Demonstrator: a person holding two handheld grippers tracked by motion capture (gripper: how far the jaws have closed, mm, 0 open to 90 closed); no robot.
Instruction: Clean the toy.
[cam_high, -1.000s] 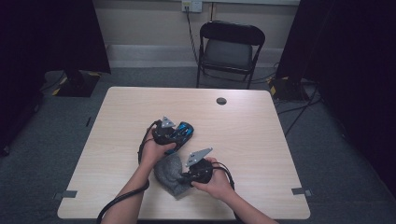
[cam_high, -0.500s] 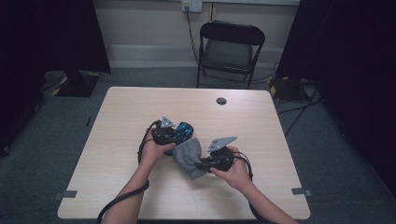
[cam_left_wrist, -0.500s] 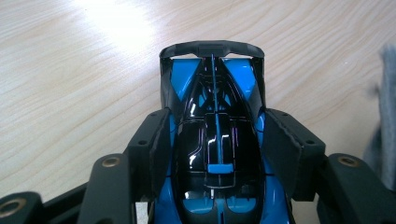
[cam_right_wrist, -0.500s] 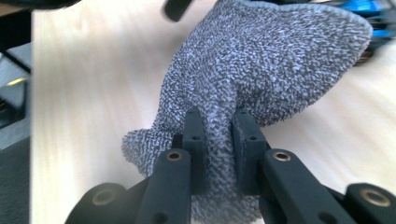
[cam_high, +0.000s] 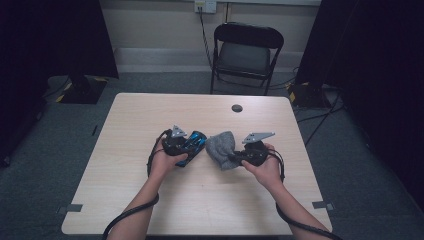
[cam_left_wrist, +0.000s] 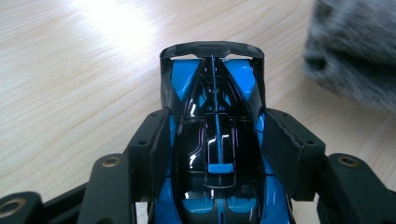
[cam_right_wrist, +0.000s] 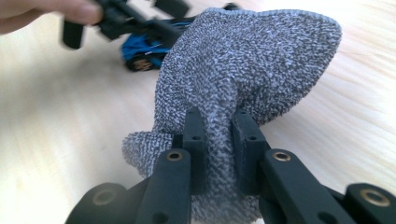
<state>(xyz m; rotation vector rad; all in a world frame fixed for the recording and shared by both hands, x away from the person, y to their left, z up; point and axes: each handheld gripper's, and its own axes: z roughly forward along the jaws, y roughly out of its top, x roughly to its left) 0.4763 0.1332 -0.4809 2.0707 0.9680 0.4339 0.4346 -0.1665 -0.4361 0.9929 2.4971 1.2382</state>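
A: Report the left gripper (cam_high: 186, 146).

B: Its jaws stand partly open and clamp a blue-and-black toy car (cam_left_wrist: 215, 154) by its two flanks; in the left gripper view both pads press the bodywork, with the car's far end pointing toward 12 o'clock. The car sits low over the wooden table (cam_high: 150, 115), a little to the 9 o'clock side of the table's centre in the high view. Whether its wheels touch the surface cannot be told.

A: And the right gripper (cam_right_wrist: 218, 135)?

B: Its jaws are nearly together — pinching a fold of a grey knitted cloth (cam_right_wrist: 247, 70). The rest of the cloth bulges out beyond the jaw tips, toward 12 o'clock in the right gripper view.

A: Position of the cloth relative to the car?

B: In the high view the cloth (cam_high: 221, 148) lies just beside the car (cam_high: 192, 145), at its 3 o'clock side, near the table's centre. Contact between them cannot be confirmed. The right gripper (cam_high: 235, 159) holds the cloth from its 4 o'clock edge.

A: Other items?

B: A folding chair (cam_high: 246, 52) stands beyond the table at 12 o'clock — well apart from both grippers.
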